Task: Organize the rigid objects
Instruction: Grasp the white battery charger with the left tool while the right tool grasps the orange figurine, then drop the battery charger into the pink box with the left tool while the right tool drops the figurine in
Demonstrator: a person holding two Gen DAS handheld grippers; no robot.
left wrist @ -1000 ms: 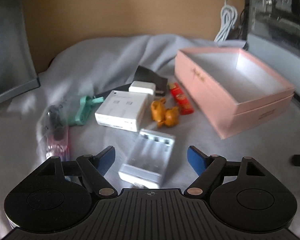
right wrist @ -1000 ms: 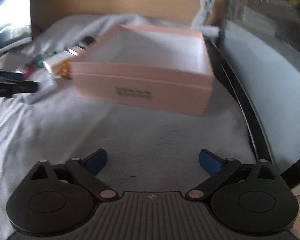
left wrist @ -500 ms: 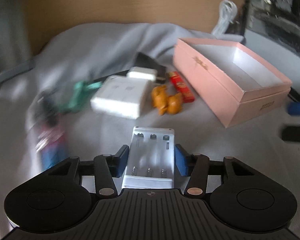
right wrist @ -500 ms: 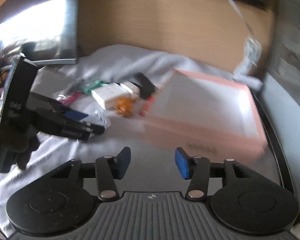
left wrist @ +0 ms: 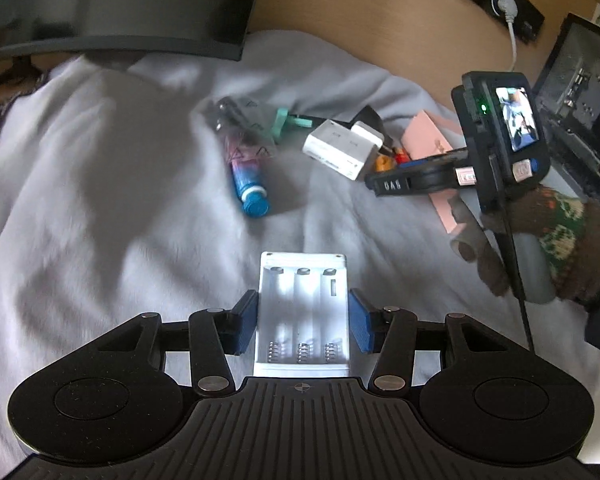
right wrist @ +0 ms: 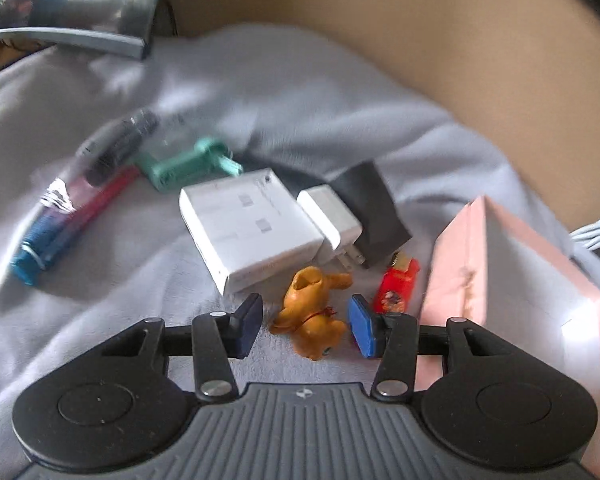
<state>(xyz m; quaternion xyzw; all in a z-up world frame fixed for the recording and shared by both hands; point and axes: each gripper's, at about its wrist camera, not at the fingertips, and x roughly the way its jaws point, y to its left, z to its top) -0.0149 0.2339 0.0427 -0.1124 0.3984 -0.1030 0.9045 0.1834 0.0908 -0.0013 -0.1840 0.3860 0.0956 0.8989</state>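
My left gripper (left wrist: pixel 302 326) is shut on a white battery charger (left wrist: pixel 303 312) and holds it above the grey cloth. My right gripper (right wrist: pixel 306 326) is open, its fingers on either side of an orange figurine (right wrist: pixel 312 316) lying on the cloth, with gaps on both sides. The right gripper also shows in the left wrist view (left wrist: pixel 384 186), over the pile. A pink box (right wrist: pixel 516 280) stands to the right of the figurine. A red lighter (right wrist: pixel 398 284), a white box (right wrist: pixel 252 224) and a white plug adapter (right wrist: pixel 334 216) lie just beyond the figurine.
A green clip (right wrist: pixel 184 164), a bagged blue-capped tube (right wrist: pixel 60 216) and a black pouch (right wrist: pixel 374 200) lie on the grey cloth (left wrist: pixel 100 200). A dark monitor (left wrist: pixel 112 4) stands at the back left. A wooden wall (right wrist: pixel 420 40) is behind.
My left gripper closed on the battery charger and lifted it back from the pile. My right gripper swung left from the pink box and came down around the orange figurine.
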